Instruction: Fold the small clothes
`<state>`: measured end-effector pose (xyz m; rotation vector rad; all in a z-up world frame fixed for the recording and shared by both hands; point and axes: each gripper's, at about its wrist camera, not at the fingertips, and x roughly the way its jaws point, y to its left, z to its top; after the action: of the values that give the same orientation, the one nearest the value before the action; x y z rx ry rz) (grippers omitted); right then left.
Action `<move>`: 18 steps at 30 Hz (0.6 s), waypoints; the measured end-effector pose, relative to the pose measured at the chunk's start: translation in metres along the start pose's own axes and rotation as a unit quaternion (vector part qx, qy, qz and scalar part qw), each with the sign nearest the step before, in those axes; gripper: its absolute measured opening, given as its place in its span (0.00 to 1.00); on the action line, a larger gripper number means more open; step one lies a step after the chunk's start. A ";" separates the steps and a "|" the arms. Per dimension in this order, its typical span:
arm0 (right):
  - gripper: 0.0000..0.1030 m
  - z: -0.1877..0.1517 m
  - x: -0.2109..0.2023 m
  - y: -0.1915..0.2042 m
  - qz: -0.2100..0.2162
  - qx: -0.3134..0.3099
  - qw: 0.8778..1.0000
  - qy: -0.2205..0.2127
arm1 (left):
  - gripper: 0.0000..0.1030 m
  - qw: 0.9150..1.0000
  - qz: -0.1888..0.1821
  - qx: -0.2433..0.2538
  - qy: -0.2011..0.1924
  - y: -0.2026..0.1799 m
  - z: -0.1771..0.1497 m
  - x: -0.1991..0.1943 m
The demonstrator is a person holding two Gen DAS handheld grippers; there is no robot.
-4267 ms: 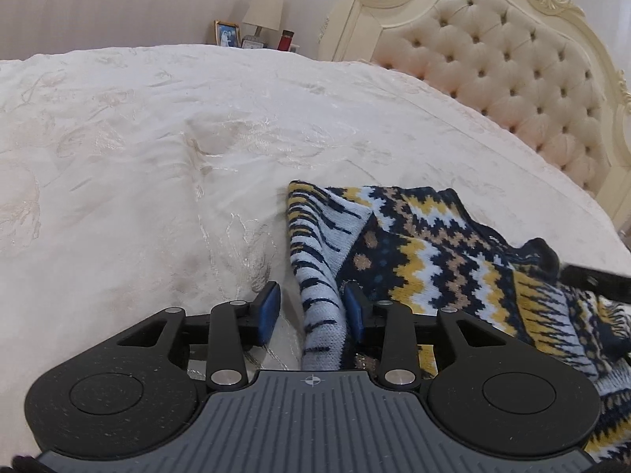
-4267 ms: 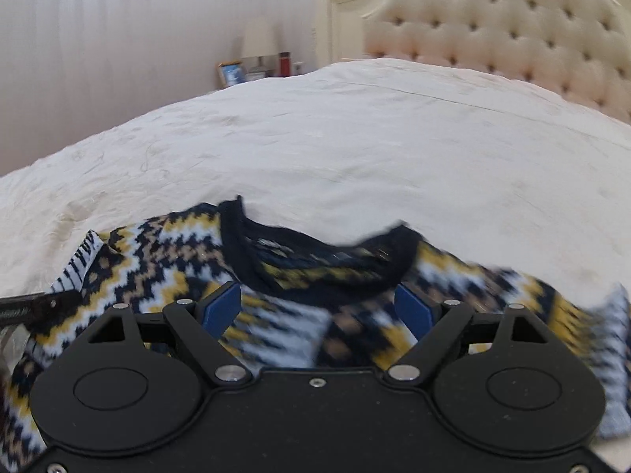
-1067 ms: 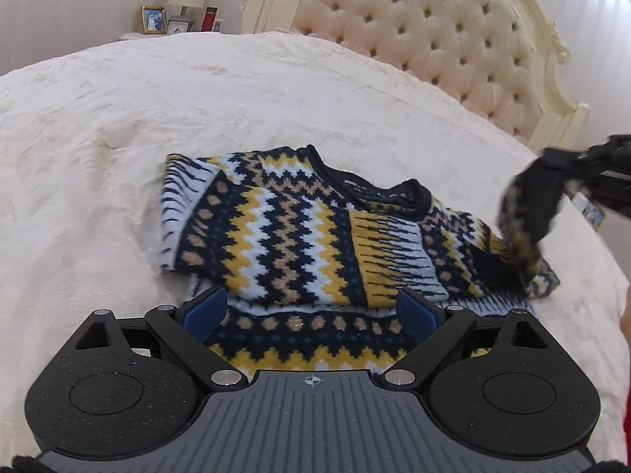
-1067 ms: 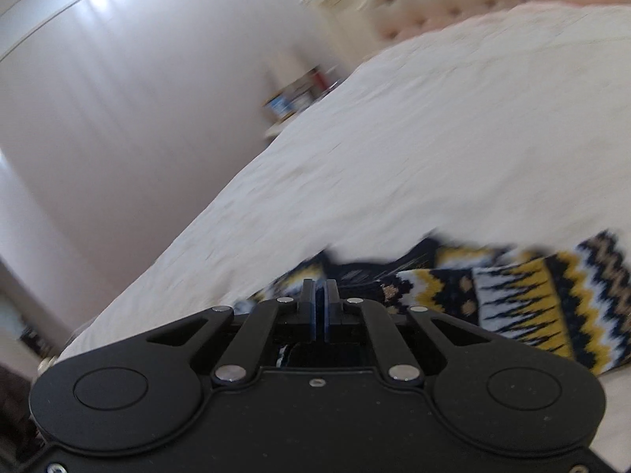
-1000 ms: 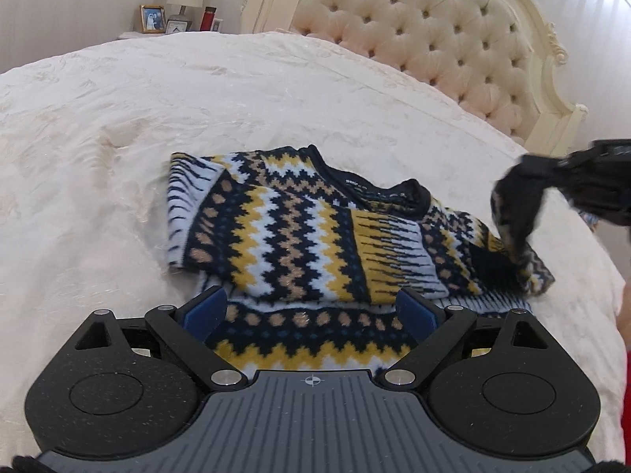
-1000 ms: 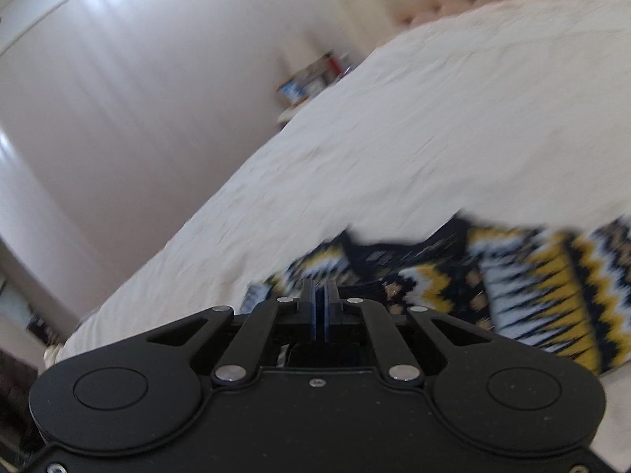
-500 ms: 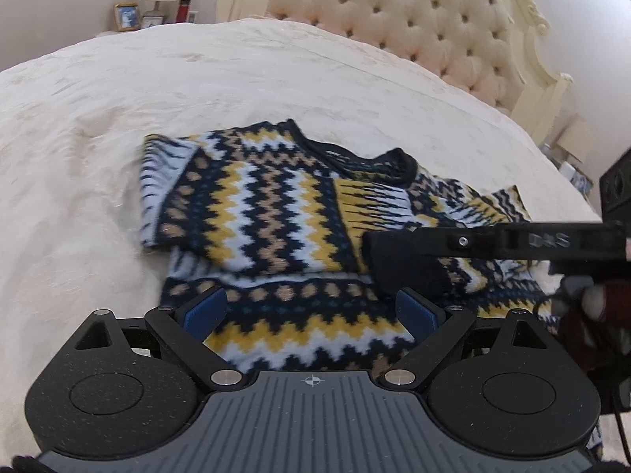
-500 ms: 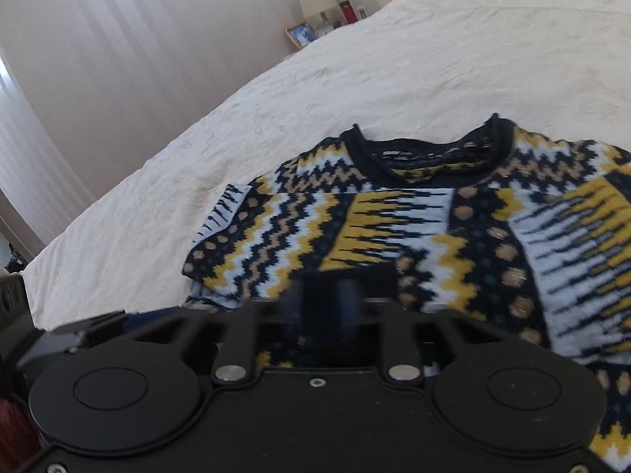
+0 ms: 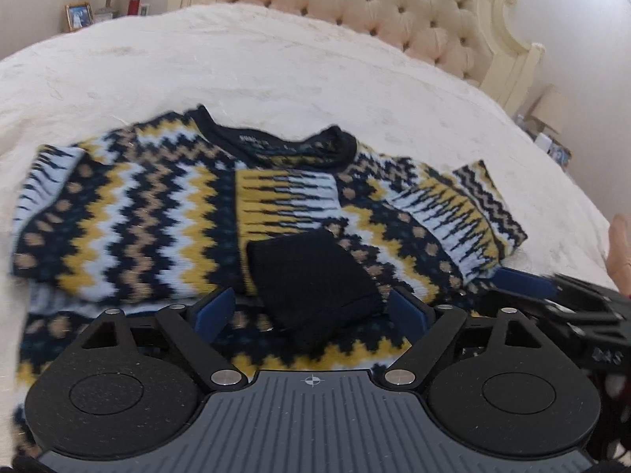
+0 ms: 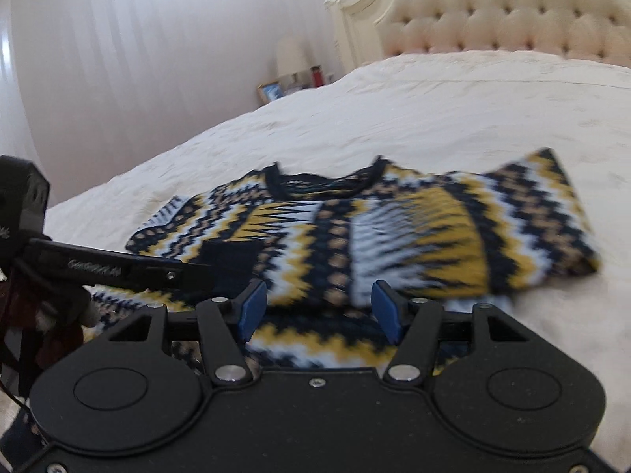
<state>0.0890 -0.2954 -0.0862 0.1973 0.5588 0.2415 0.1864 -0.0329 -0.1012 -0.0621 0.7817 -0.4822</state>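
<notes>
A navy, yellow and white zigzag sweater (image 9: 150, 213) (image 10: 394, 244) lies front up on the bed, both sleeves folded across its chest. The black cuff (image 9: 311, 272) (image 10: 232, 254) of one sleeve rests on the front. My left gripper (image 9: 311, 309) hovers low over the hem. Its jaws are closing, and the cuff's near end lies between the pads without being pressed. My right gripper (image 10: 320, 311) stands open over the hem with nothing in it. One of its pads (image 9: 520, 280) shows at the right of the left wrist view.
The cream bedspread (image 9: 276, 59) stretches all around the sweater. A tufted headboard (image 9: 394, 12) rises behind it. A nightstand with a lamp and a framed photo (image 9: 79, 15) stands at the far left corner. A person's hand (image 9: 619, 252) shows at the right edge.
The right gripper carried the sleeve over the sweater, opened and let its black cuff go, then drew back toward the hem. The left gripper moved in lower over the sweater.
</notes>
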 end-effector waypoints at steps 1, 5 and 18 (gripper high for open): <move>0.63 -0.003 -0.002 -0.004 -0.002 0.004 1.000 -0.002 | 0.81 1.000 0.002 -0.003 0.005 -0.002 0.001 0.005; 0.63 -0.001 0.000 -0.013 -0.003 0.004 1.000 0.003 | 0.65 1.000 -0.001 -0.027 0.012 -0.004 0.004 0.016; 0.67 -0.002 0.003 -0.014 -0.014 0.007 1.000 0.006 | 0.03 0.998 0.005 -0.002 -0.057 -0.032 0.052 -0.030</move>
<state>0.0931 -0.3074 -0.0926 0.2011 0.5751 0.2115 0.1913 -0.0544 -0.0364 -0.0885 0.6717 -0.4636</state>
